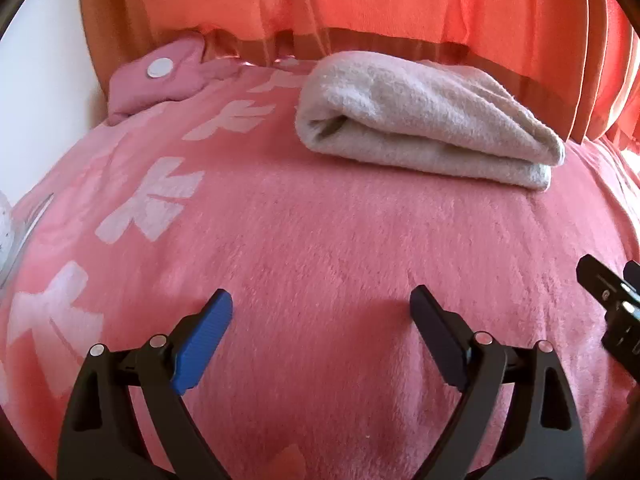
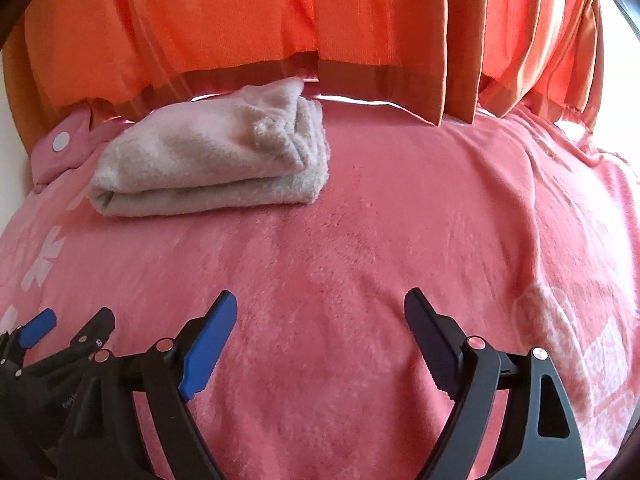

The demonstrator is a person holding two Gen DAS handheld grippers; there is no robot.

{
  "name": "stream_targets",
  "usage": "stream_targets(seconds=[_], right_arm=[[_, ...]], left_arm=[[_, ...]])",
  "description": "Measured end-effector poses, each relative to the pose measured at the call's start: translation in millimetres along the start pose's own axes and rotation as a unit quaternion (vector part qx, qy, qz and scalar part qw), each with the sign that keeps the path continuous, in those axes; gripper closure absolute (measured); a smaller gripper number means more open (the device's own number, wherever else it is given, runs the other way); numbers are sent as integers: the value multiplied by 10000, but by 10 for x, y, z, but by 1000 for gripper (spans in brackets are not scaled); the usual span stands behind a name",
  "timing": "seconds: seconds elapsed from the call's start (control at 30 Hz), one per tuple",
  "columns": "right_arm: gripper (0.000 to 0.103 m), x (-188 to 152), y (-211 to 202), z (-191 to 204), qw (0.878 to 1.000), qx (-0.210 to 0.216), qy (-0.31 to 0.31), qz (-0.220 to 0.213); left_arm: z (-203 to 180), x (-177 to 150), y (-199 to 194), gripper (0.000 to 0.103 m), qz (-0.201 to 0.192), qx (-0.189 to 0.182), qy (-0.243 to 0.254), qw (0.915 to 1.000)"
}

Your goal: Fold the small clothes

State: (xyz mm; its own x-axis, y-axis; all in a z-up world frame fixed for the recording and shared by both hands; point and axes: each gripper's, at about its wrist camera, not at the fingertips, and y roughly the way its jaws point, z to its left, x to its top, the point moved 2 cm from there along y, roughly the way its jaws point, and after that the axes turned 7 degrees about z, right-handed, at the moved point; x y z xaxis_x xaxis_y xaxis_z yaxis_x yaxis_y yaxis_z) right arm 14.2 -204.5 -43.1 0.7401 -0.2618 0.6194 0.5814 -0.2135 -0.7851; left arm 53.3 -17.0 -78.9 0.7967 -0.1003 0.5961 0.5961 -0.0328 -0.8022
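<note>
Left gripper (image 1: 322, 300): jaws spread wide, nothing between them, poised over the pink blanket (image 1: 320, 240). One finger carries a blue pad (image 1: 204, 340), the other is black. Right gripper (image 2: 320, 304): same setup, jaws wide, holding nothing, over the same blanket (image 2: 400, 220).

Left wrist view: part of the right gripper shows at 3 o'clock at the frame edge. Right wrist view: the left gripper appears at 8 o'clock, just beside the right one.

Folded towel (image 1: 424, 120), off-white, lies on the blanket at 1 o'clock from the left gripper, well apart from both tools; from the right wrist it sits at 11 o'clock (image 2: 216, 160).

Pink pouch with a white snap (image 1: 160, 76) at 11 o'clock, near the towel's left end. Orange curtain (image 2: 280, 12) hangs behind, hem near the blanket's far edge.
</note>
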Motion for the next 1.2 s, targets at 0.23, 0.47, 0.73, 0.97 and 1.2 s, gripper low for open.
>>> stream_targets(seconds=[0.23, 0.47, 0.73, 0.97, 1.2], right_arm=[[20, -210, 84, 263, 9990, -111, -432, -98], [20, -209, 109, 283, 9992, 17, -401, 3], [20, -200, 154, 207, 9996, 179, -158, 155], [20, -207, 154, 198, 9995, 205, -146, 164], [20, -213, 158, 201, 9995, 216, -130, 198]], left_arm=[[-30, -30, -38, 16, -170, 98, 88, 9998], [-5, -17, 5, 15, -74, 131, -26, 9999], [-63, -29, -4, 15, -107, 231, 136, 9996], [-61, -37, -7, 16, -109, 248, 149, 9995], [-56, -32, 0, 17, -104, 296, 167, 9994]])
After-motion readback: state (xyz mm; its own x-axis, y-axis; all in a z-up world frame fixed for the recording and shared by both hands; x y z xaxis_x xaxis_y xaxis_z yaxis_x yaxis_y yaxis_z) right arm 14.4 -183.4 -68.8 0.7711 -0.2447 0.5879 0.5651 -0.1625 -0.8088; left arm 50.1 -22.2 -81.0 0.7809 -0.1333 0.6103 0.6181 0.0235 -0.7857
